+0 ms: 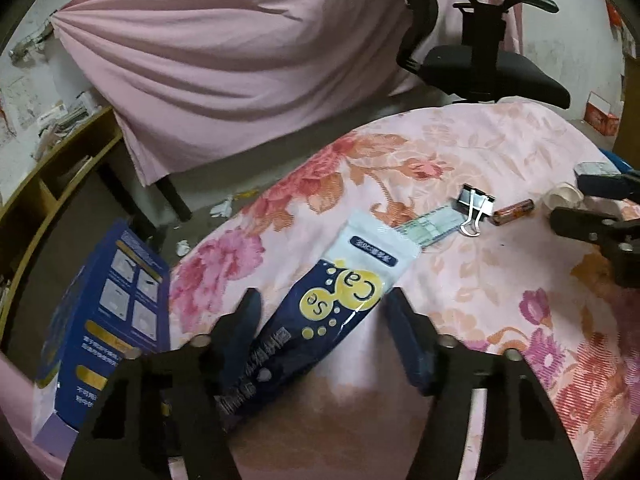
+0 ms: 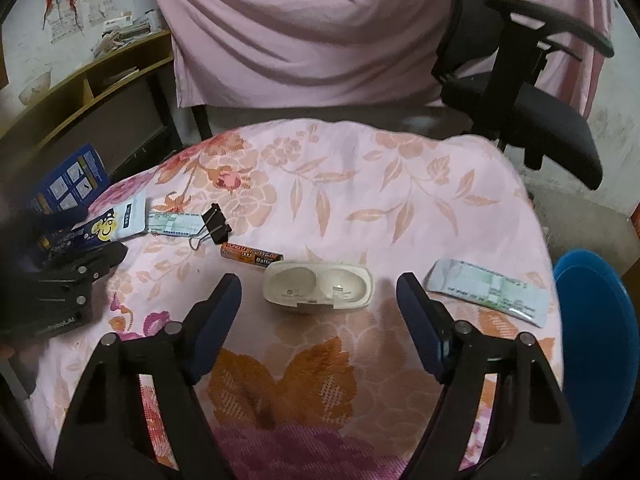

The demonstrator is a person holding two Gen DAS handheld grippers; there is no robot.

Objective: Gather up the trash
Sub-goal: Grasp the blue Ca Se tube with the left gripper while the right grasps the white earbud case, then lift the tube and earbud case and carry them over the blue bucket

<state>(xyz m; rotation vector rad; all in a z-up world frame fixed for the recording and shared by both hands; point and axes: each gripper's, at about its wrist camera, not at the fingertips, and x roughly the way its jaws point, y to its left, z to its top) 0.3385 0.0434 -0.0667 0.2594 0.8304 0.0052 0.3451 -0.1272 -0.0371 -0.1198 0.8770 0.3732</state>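
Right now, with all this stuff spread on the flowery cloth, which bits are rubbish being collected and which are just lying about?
Likely trash:
- blue and white sachet, between the left gripper fingers
- cream plastic tray, ahead of the open right gripper
- paper slip near the blue bin

Probably just lying about:
- binder clip
- battery
- blue box
- office chair

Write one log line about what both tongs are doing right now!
left tongs: around blue packet, not yet pinching | right tongs: open, before white tray | battery, clip: untouched
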